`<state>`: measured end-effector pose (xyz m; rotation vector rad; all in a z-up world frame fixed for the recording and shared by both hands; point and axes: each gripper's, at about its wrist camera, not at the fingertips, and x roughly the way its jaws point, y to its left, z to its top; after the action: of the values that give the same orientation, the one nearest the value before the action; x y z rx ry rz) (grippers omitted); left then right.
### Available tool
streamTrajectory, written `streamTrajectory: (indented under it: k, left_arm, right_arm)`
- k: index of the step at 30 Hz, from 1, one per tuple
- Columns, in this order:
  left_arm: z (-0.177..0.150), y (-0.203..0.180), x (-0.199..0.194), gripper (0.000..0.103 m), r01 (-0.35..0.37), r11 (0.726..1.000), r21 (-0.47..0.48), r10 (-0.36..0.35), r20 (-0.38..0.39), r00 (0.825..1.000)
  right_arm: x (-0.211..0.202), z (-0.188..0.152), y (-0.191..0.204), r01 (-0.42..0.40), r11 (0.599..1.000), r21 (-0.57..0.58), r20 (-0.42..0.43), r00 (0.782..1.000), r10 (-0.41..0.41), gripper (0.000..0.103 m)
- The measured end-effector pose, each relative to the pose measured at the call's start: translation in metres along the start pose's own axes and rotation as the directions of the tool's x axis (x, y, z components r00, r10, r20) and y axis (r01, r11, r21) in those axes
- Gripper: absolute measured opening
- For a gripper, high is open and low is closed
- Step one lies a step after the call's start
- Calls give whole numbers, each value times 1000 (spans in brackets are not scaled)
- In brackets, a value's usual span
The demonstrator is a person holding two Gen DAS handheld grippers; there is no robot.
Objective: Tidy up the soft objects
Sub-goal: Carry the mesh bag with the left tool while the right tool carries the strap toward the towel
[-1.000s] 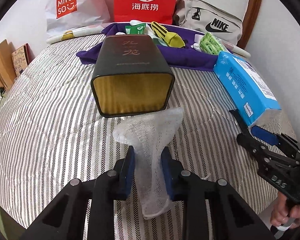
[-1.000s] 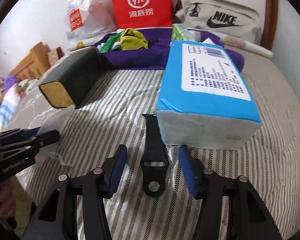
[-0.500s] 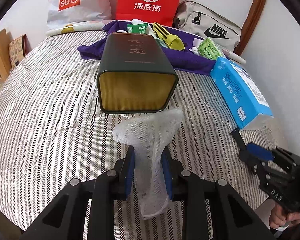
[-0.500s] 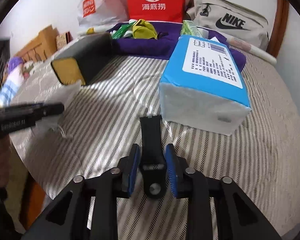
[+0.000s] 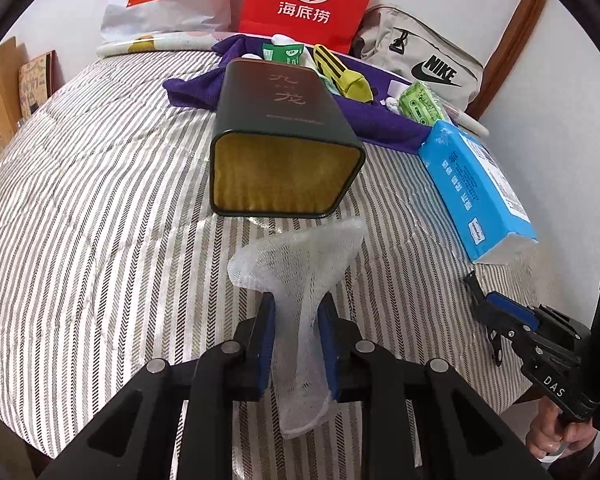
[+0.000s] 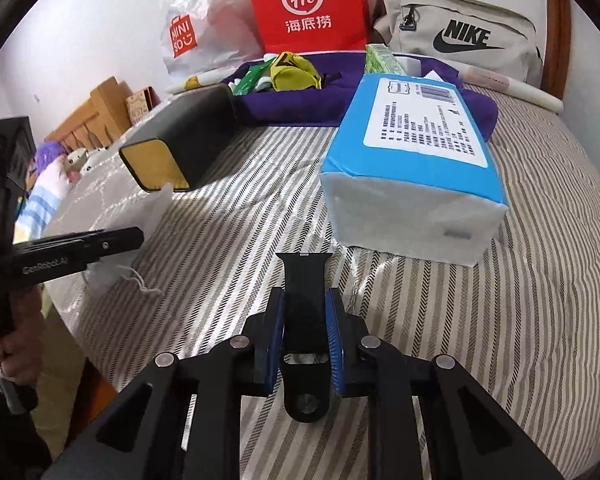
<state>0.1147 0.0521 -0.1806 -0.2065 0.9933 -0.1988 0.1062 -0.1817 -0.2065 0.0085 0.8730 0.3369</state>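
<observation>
While the left gripper (image 5: 296,320) has its jaws nearly closed on a white mesh pouch (image 5: 300,276), the right gripper (image 6: 306,320) has its jaws clamped on a black strap (image 6: 303,304). Both items sit over the striped bed (image 5: 100,220) near its front edge. The pouch fans out ahead of the jaws toward a dark tin (image 5: 282,144) that lies on its side mid-bed, gold mouth facing the camera. The strap's front end points toward a blue tissue pack (image 6: 416,164), which lies toward the bed's right edge. At the far edge a purple cloth (image 5: 384,120) carries small packets, with 2 shopping bags (image 5: 304,0) and a Nike bag (image 6: 464,44) behind it.
</observation>
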Motion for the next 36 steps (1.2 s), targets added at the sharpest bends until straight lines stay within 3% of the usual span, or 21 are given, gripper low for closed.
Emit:
streamTrajectory:
  k: [17, 36]
  left_arm:
    - [15, -13, -38, 20, 17, 1000, 16, -17, 45, 999]
    - [78, -39, -65, 17, 15, 996, 87, -24, 109, 994]
  right_arm:
    - [-58, 13, 1, -3, 1000, -2, 106, 994, 3, 20]
    - [-85, 74, -8, 2, 1000, -14, 189, 982, 0, 20]
